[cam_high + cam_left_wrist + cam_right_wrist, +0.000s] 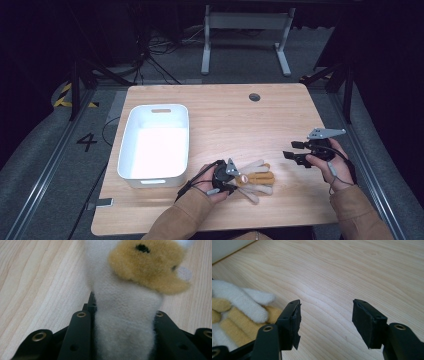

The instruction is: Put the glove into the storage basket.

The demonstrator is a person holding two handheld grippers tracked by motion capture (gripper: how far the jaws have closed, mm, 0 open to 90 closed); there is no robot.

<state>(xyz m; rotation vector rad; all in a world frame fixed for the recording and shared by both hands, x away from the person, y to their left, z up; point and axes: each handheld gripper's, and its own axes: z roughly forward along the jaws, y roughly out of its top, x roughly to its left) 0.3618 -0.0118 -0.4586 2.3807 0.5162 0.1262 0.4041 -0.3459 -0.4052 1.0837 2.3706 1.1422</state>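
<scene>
1. A plush toy (255,177), cream-white with tan-yellow parts, lies on the wooden table (225,115) near its front edge, just right of the white bin (155,142) and apart from it.
2. The left gripper (231,175) sits at the toy's left end, held in the person's left hand (212,182), with a tan sleeve (175,220) behind it.
3. In the left gripper view, a cream limb of the toy (125,322) runs straight up between the two black jaws, touching the inner faces on both sides.
4. Those jaws are clamped on that cream limb; the fabric bulges slightly above them.
5. Beyond the jaws, a tan patch (147,265) of the toy with a dark spot on it lies close to the camera, blurred, over the table's wood grain.
6. The right gripper (295,156) is held in the right hand (332,167) to the right of the toy, well apart from it, pointing leftward towards it.
7. In the right gripper view its jaws stand wide with bare tabletop between them; nothing is held.
8. In that same view the toy's cream and tan limbs (239,312) lie to the left of the left-hand jaw, partly behind it, outside the gap.
9. The bin's white wall (227,247) shows at the upper left corner of that view.
</scene>
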